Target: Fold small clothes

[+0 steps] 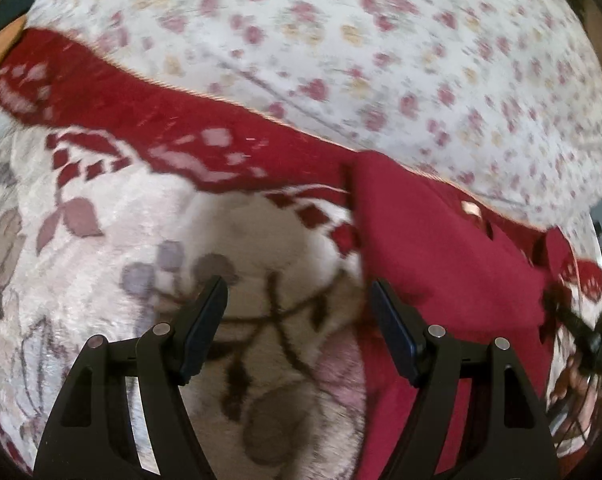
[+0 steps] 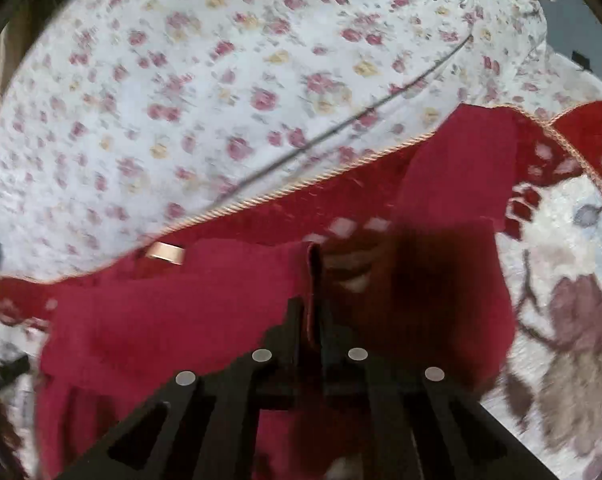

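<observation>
Right gripper point(image 2: 312, 312) is pinched tight on a hem fold of the red garment point(image 2: 173, 320), which lies on the patterned blanket point(image 1: 101, 240) beside the floral sheet point(image 1: 341, 40); left gripper point(image 1: 299, 308) gapes wide over the blanket, holding nothing, garment edge just beside one finger. Risk: thin one-point pinch could slip; cloth bunches, fold skews.

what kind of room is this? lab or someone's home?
Probably a home bedroom: the red garment lies on a plush floral blanket with a red border, over a rose-print sheet. It looks like a bed, though no frame or walls show clearly.
</observation>
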Demonstrator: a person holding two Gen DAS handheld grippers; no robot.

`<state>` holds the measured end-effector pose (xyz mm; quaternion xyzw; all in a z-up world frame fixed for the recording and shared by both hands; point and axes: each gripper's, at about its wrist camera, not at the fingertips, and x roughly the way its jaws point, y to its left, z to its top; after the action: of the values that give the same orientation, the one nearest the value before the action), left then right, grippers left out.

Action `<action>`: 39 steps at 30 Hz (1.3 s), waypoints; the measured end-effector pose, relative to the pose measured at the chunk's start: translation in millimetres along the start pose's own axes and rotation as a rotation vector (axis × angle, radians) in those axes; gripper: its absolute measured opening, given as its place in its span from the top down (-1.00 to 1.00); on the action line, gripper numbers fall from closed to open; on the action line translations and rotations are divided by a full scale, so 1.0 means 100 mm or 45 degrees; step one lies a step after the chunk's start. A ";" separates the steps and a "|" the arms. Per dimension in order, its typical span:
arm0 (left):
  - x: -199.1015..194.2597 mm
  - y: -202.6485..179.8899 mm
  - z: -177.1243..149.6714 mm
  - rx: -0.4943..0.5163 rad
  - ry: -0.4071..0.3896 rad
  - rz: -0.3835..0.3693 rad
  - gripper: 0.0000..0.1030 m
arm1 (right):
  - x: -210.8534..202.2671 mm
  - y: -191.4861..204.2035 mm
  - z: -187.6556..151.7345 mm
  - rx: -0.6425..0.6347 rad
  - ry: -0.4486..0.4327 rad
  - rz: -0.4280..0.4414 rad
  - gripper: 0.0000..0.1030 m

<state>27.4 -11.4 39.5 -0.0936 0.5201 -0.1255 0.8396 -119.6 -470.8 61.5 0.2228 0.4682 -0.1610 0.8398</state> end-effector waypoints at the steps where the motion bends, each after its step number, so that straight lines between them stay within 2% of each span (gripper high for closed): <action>1: 0.00 0.05 0.00 -0.026 -0.002 0.015 -0.44 | 0.04 -0.01 0.00 0.008 0.039 -0.001 0.87; 2: -0.01 0.09 0.00 -0.051 -0.009 0.034 -0.44 | 0.01 -0.01 0.00 0.017 0.050 -0.015 0.87; 4: -0.07 0.16 0.02 -0.070 -0.041 0.076 -0.44 | -0.19 0.05 -0.01 0.037 0.004 -0.001 0.67; 5: -0.09 0.17 0.03 -0.074 -0.059 0.092 -0.44 | -0.32 0.12 -0.01 0.045 -0.033 0.070 0.54; 7: -0.14 0.20 0.06 -0.088 -0.085 0.108 -0.44 | -0.51 0.33 0.00 0.003 -0.055 0.231 -0.08; 9: -0.15 0.25 0.07 -0.113 -0.086 0.103 -0.44 | -0.59 0.72 -0.01 -0.094 -0.005 0.445 -0.12; 12: -0.16 0.33 0.08 -0.145 -0.087 0.102 -0.44 | -0.39 1.41 -0.18 -0.188 0.249 0.820 -0.13; 14: -0.19 0.38 0.08 -0.165 -0.096 0.101 -0.44 | -0.22 1.76 -0.35 -0.245 0.375 0.894 -0.13; 16: -0.22 0.45 0.09 -0.190 -0.106 0.098 -0.44 | -0.06 2.08 -0.51 -0.316 0.440 0.906 -0.13; 19: -0.26 0.53 0.11 -0.223 -0.117 0.089 -0.44 | 0.13 2.38 -0.67 -0.356 0.453 0.875 -0.13; 22: -0.29 0.58 0.13 -0.243 -0.126 0.076 -0.44 | 0.28 2.55 -0.72 -0.383 0.403 0.816 -0.13; 25: -0.32 0.59 0.14 -0.246 -0.132 0.061 -0.44 | 0.40 2.67 -0.70 -0.403 0.272 0.767 -0.13; 30: -0.40 0.62 0.17 -0.262 -0.179 0.055 -0.44 | 0.36 3.06 -0.81 -0.586 0.183 0.731 -0.23; 34: -0.40 0.60 0.19 -0.256 -0.195 0.049 -0.44 | 0.33 3.15 -0.92 -0.657 0.157 0.748 -0.30; 37: -0.35 0.50 0.18 -0.210 -0.176 0.040 -0.44 | 0.28 3.14 -0.94 -0.747 0.194 0.754 -0.37; 39: -0.32 0.43 0.17 -0.172 -0.162 0.024 -0.44 | 0.17 3.07 -0.97 -0.755 0.247 0.808 -0.36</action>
<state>33.6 39.9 62.1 -0.1528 0.4739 -0.0759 0.8639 -33.0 -160.8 70.7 0.1188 0.4792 0.2675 0.8274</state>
